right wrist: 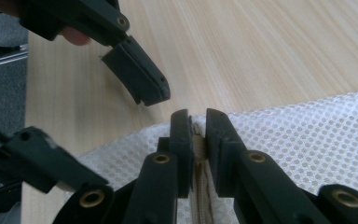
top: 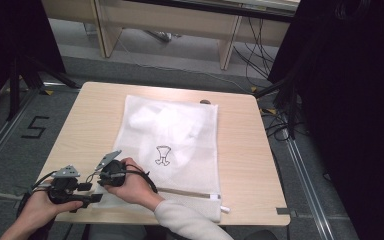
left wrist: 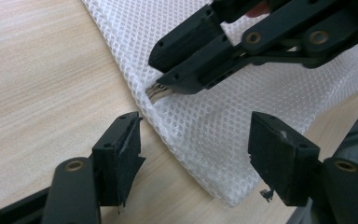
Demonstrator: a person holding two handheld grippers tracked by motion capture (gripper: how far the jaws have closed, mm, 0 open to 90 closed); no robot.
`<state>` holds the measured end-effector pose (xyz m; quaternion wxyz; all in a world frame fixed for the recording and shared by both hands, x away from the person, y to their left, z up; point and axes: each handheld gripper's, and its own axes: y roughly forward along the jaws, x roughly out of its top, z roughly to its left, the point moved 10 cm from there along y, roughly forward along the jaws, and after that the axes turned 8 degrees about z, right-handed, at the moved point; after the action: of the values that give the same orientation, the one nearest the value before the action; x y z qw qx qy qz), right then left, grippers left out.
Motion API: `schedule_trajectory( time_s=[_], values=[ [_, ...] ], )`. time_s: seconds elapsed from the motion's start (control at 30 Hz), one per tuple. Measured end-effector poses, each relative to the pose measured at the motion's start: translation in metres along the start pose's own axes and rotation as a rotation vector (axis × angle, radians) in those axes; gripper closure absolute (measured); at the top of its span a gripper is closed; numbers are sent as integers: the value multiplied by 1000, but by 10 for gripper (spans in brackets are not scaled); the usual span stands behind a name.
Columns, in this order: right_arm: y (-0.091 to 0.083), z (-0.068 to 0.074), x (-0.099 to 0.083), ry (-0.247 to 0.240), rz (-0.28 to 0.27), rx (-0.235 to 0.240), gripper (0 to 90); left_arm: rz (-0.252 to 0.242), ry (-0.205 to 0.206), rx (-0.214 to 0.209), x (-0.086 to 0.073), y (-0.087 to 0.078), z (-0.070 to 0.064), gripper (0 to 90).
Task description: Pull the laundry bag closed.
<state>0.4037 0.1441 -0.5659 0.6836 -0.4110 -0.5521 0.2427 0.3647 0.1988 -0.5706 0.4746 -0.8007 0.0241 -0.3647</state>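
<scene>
A white mesh bag point(top: 172, 135) lies flat on the wooden table point(top: 240, 165), with something white inside and a small black drawing on it. Its zipper point(top: 190, 191) runs along the near edge. My right gripper point(right wrist: 198, 116) is shut on the zipper's beige end piece point(right wrist: 197, 142) at the bag's near left corner point(left wrist: 214, 140). From the left gripper view, the right gripper point(left wrist: 163, 70) pinches that edge from above. My left gripper point(left wrist: 196, 135) is open, and its jaws straddle the same corner without touching it. In the high view both grippers, left point(top: 92, 199) and right point(top: 105, 181), meet there.
The table's near edge runs just below the hands. A small dark object point(top: 205, 102) lies at the bag's far edge. Cables and dark stands point(top: 280, 95) crowd the floor to the right, and wooden furniture legs point(top: 227, 45) stand beyond the table.
</scene>
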Motion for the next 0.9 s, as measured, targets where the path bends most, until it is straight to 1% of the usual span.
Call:
schedule_trajectory(
  time_s=[0.03,0.07,0.1,0.13,0.17,0.2,0.23,0.27,0.33,0.37,0.4,0.43,0.47,0.5,0.53,0.6,0.63,0.67,0.7,0.77,0.8,0.83,0.87,0.9],
  values=[
    [-5,0,2,1,-8,-4,821,-15,-18,2,2,1,0,343],
    [-5,0,2,1,-8,-4,821,-1,-5,8,0,0,2,343],
    [-6,0,3,0,-11,-3,821,-30,-31,-3,3,1,0,343],
    [-9,1,4,3,-9,1,821,-37,-41,4,4,2,1,343],
    [-10,1,5,4,-12,2,821,-24,-47,1,4,1,1,343],
    [-13,2,6,-1,-21,-3,821,-43,-68,-29,7,1,-1,344],
    [-13,2,6,-1,-21,-3,821,-43,-68,-29,7,1,-1,346],
    [-16,3,6,-2,-14,-1,821,-63,-78,-40,10,2,-2,346],
    [-19,3,7,5,-23,0,821,-44,-77,-51,10,2,-3,351],
    [-21,2,8,-7,-33,-3,821,-53,-83,-54,12,4,-4,355],
    [-25,1,9,-10,-35,-7,821,-40,-83,-72,13,6,-7,358],
    [-25,1,9,-10,-35,-7,821,-40,-83,-72,13,6,-7,361],
    [-26,2,9,2,-44,-4,821,-31,-76,-78,13,7,-8,361],
    [-28,1,10,-10,-49,-12,822,-37,-82,-72,14,9,-8,364],
    [-31,1,11,4,-52,-11,822,-33,-85,-76,14,9,-9,374],
    [-32,2,11,10,-56,-6,821,-27,-87,-91,15,9,-9,381],
    [-33,1,11,-12,-51,-10,821,-29,-91,-98,16,10,-9,396],
    [-34,2,10,-1,-49,-8,822,-31,-96,-90,16,10,-9,414],
    [-35,2,10,-1,-50,-7,821,-30,-95,-92,16,10,-9,425],
    [-35,2,10,-4,-50,-11,822,-21,-82,-98,15,10,-9,434],
    [-35,2,11,3,-55,-10,822,-21,-85,-94,15,11,-9,452],
    [-36,1,11,-13,-57,-11,822,-20,-83,-86,15,12,-8,460],
    [-36,1,11,-13,-57,-11,822,-27,-91,-79,16,13,-8,460],
    [-36,1,12,-16,-61,-10,821,-37,-90,-90,18,14,-9,468]
  ],
)
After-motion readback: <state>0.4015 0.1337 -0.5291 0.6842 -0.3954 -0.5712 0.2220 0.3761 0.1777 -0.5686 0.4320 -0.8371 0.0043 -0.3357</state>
